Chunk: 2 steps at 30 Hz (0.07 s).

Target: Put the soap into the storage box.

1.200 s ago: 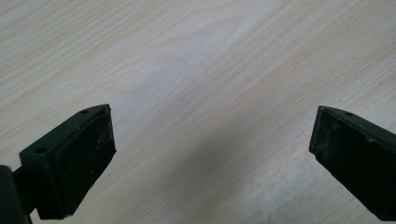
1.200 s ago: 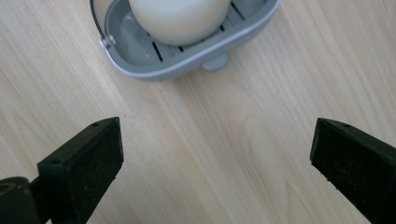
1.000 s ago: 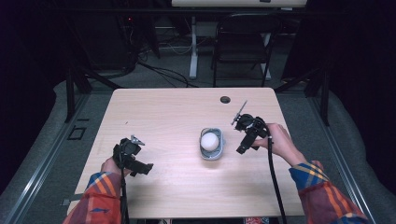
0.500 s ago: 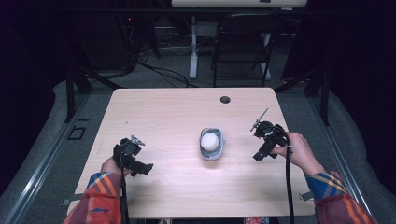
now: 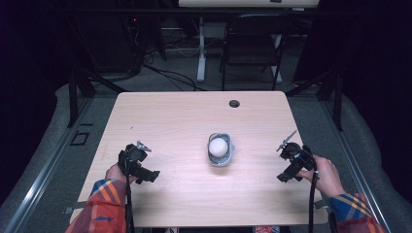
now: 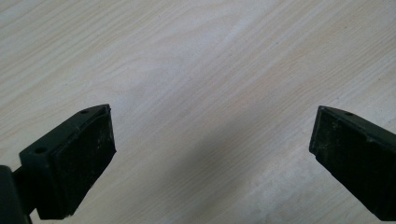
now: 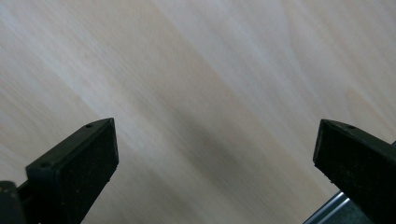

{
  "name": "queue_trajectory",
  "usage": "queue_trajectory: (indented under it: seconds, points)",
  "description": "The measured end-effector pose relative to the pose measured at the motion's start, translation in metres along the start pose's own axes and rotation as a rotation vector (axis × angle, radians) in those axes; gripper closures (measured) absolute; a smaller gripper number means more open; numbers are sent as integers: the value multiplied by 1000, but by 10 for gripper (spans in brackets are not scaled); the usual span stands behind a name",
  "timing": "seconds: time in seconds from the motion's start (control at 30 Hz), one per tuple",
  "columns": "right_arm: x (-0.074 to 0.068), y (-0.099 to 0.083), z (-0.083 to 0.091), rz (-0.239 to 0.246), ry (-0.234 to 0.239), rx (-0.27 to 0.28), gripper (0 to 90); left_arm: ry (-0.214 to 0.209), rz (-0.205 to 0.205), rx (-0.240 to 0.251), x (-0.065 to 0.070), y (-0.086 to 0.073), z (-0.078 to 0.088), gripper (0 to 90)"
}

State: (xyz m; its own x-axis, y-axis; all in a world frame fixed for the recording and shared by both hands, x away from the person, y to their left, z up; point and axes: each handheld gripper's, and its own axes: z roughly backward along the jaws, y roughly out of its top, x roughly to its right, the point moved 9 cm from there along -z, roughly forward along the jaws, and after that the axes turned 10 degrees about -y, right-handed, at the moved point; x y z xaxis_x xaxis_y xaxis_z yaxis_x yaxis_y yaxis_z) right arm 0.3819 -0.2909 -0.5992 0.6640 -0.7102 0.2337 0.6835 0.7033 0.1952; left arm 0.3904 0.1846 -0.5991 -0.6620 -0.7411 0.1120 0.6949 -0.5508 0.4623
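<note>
A small grey bowl (image 5: pixel 221 156) holding a white ball (image 5: pixel 218 145) stands a little right of the middle of the light wooden table (image 5: pixel 184 121). My left gripper (image 5: pixel 145 174) rests low over the table's near left part, well apart from the bowl. Its jaws are open over bare wood in the left gripper view (image 6: pixel 212 121). My right gripper (image 5: pixel 286 174) is to the right of the bowl, near the table's right edge. Its jaws have just been opening and stand wide, with nothing between them (image 7: pixel 215 130).
A dark round hole (image 5: pixel 234 103) sits near the table's far edge. A metal strip of the table's edge (image 7: pixel 327 210) shows at the lower right of the right gripper view. A black chair (image 5: pixel 252 43) and a desk leg stand beyond the table.
My right gripper has drawn away from the bowl, moving right and toward the near edge, and sunk closer to the table. The left gripper, the bowl and the ball have stayed put.
</note>
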Motion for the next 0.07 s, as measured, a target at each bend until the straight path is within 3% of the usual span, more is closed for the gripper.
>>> queue_trajectory:
  seconds: [0.03,0.07]
  points:
    - [-2,-2,-3,-14,12,8,0,0,0,2,0,0,0,2]
    - [2,-6,-1,46,10,-44,1,0,0,1,0,0,0,3]
